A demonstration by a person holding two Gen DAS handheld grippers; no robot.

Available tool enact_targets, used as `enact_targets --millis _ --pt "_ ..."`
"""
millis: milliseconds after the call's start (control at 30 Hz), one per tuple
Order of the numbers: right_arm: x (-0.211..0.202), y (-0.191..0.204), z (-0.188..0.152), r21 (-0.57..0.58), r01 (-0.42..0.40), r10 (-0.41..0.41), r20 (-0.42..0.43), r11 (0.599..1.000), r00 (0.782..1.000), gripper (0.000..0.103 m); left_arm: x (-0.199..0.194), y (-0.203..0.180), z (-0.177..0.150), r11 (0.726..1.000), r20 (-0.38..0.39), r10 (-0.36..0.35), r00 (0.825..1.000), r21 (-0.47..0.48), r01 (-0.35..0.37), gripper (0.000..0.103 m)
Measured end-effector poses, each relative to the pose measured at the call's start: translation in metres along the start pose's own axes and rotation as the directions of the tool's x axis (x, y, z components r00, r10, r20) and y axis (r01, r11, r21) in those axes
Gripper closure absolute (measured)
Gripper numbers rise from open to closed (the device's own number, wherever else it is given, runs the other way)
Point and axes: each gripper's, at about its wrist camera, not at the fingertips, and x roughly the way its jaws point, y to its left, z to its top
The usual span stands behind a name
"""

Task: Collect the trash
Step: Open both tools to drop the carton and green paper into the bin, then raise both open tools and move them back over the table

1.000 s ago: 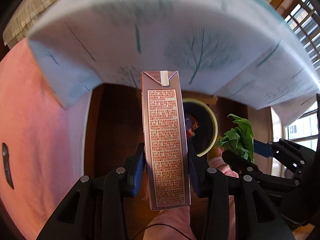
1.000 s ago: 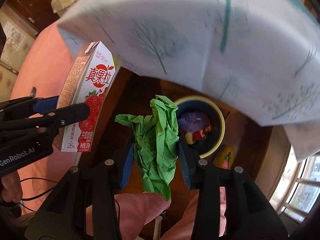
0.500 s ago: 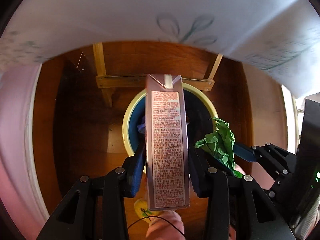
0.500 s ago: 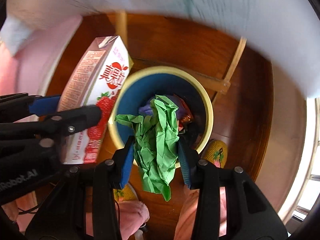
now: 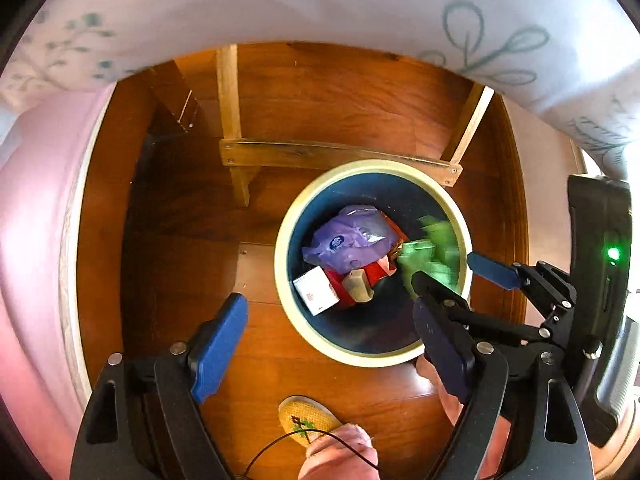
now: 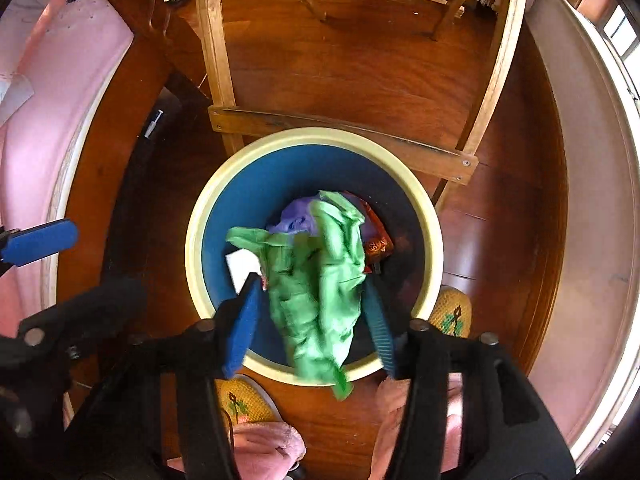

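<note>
Above a wooden floor (image 5: 320,92), the left gripper (image 5: 328,344) hangs with its blue-padded fingers (image 5: 218,344) spread wide and nothing between them. A yellow woven slipper (image 5: 308,420) and a pink trouser leg (image 5: 340,456) show just below it, nearest the camera.

In the right wrist view, the right gripper (image 6: 312,332) has its fingers (image 6: 240,332) parted, and a crumpled green paper (image 6: 316,284) sits blurred in the gap between them, directly over the bin; whether either pad touches the paper cannot be told. Another slipper (image 6: 452,316) lies just beside the bin's rim on the right.

Beyond both grippers stands the round trash bin (image 5: 292,312), cream at the rim and blue inside, resting on the floor. In it lie a milk carton (image 5: 316,290) on its side at the near left, a red wrapper (image 5: 376,272) beside it, and a purple plastic bag (image 5: 348,240) on top towards the back.

Behind the bin, a wooden crossbar (image 5: 336,156) joins two pale legs of a bench whose top is draped with a white cloth printed with blue-green leaves (image 5: 480,40). Pink fabric (image 5: 32,200) fills the left edge of the left wrist view.
</note>
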Motion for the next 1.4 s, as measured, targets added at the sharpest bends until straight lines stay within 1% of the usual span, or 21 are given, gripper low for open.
enact_targets --millis 33,100,167,300,467,600,767,900,933,1000,1033,1100,1200,1233,1333,1400 --pt "-0.003 0.002 0.000 -0.001 0.008 -0.008 0.002 1.000 1.000 0.047 -0.001 -0.009 0.006 1.000 0.002 0.000 1.000 -0.005 0.000 0.017" --pt "0.001 -0.017 0.009 -0.001 0.014 -0.014 0.003 1.000 1.000 0.045 -0.011 -0.006 0.003 1.000 0.011 -0.003 1.000 -0.018 0.003 0.017" --pt "0.002 -0.016 0.013 0.002 0.023 -0.023 0.004 1.000 1.000 0.043 -0.019 -0.004 0.004 1.000 0.018 -0.002 1.000 -0.027 0.002 0.017" --pt "-0.014 -0.011 0.021 -0.010 0.028 -0.028 0.012 1.000 1.000 0.041 -0.057 0.008 -0.006 0.998 0.039 0.001 0.999 -0.055 0.001 0.017" --pt "-0.055 0.009 0.026 -0.032 0.035 -0.034 0.027 0.999 0.999 0.038 -0.109 0.025 -0.014 0.995 0.080 0.005 0.997 -0.104 0.003 0.017" --pt "-0.091 0.022 0.033 -0.031 0.036 -0.035 0.053 0.999 0.998 0.030 -0.150 0.038 -0.021 0.991 0.116 0.009 0.993 -0.131 0.006 0.017" --pt "-0.126 0.031 0.040 -0.031 0.050 -0.048 0.066 0.998 0.997 0.029 -0.197 0.043 -0.026 0.990 0.152 0.037 0.988 -0.137 -0.016 0.017" --pt "-0.167 0.038 0.037 -0.041 0.031 -0.029 0.063 0.999 0.998 0.029 -0.242 0.044 -0.027 0.989 0.187 0.017 0.982 -0.150 0.011 0.017" --pt "-0.184 0.042 0.035 -0.050 0.028 -0.025 0.060 0.998 0.998 0.029 -0.252 0.045 -0.028 0.988 0.194 0.015 0.981 -0.152 0.015 0.017" --pt "-0.206 0.048 0.031 -0.067 0.017 -0.013 0.057 0.998 0.998 0.029 -0.282 0.044 -0.029 0.987 0.228 0.006 0.974 -0.159 0.032 0.017" --pt "-0.225 0.052 0.028 -0.081 0.009 -0.005 0.058 0.997 0.998 0.029 -0.293 0.044 -0.029 0.986 0.240 0.001 0.971 -0.160 0.038 0.017" --pt "-0.253 0.057 0.024 -0.105 -0.003 0.010 0.069 0.995 0.998 0.029 -0.329 0.043 -0.028 0.986 0.288 -0.011 0.958 -0.158 0.059 0.017" --pt "-0.308 0.069 0.025 -0.151 -0.016 0.035 0.121 0.988 0.992 0.029 -0.379 0.040 -0.028 0.988 0.350 -0.014 0.937 -0.140 0.067 0.017" --pt "-0.320 0.071 0.026 -0.161 -0.016 0.039 0.138 0.987 0.990 0.029 -0.390 0.040 -0.025 0.989 0.364 -0.010 0.931 -0.136 0.063 0.017" --pt "-0.374 0.085 0.035 -0.209 0.000 0.051 0.239 0.978 0.970 0.029 -0.430 0.035 -0.020 0.993 0.422 -0.005 0.907 -0.106 0.054 0.017" --pt "-0.407 0.093 0.043 -0.234 0.019 0.056 0.310 0.972 0.949 0.029 -0.456 0.031 -0.017 0.996 0.457 -0.003 0.889 -0.082 0.046 0.017"
